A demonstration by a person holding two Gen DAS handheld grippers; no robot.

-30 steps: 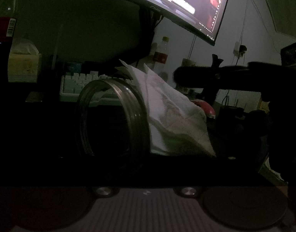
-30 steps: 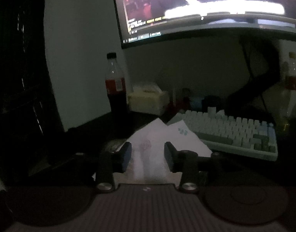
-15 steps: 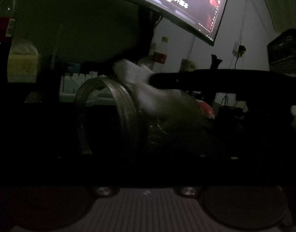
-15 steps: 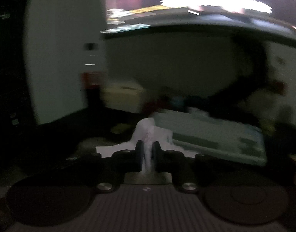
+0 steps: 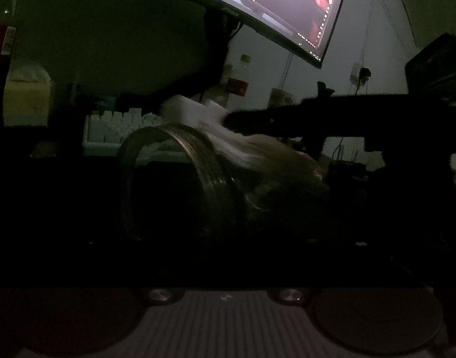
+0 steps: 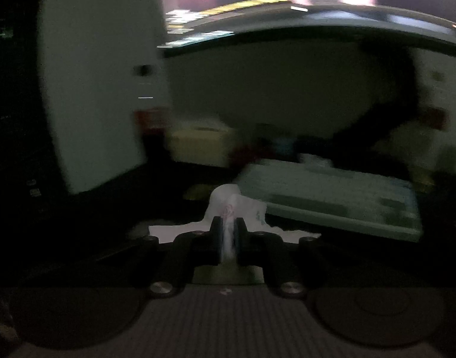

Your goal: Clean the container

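Left wrist view: very dark. Clear glass jar [image 5: 180, 179] lay on its side on the desk, threaded mouth toward the left of frame, right in front of the cam. Left gripper's fingers were lost in the dark, so couldn't tell if they were apart, together or on the jar. White tissue [image 5: 210, 128] sat bunched just behind and above the rim, blurred. Right gripper [image 5: 236, 117] reached in from the right, tip on the tissue. Monitor [image 5: 287, 12] glowed overhead, keyboard [image 5: 117, 125] behind the jar.

Right wrist view: blurred w/ motion. Right gripper [image 6: 228, 232] was clamped tight on the tissue [image 6: 233, 205], a thin fold pinched between the pads, rest fanning out in front and to the sides. Keyboard [image 6: 332, 200] beyond, jar not in this view.

Handling, as a guess: jar is stiff, smooth, breakable, prob. rolls easily on its side, so best held across the body or at the threaded neck. Tissue is light, limp, tears easily; take it bunched.
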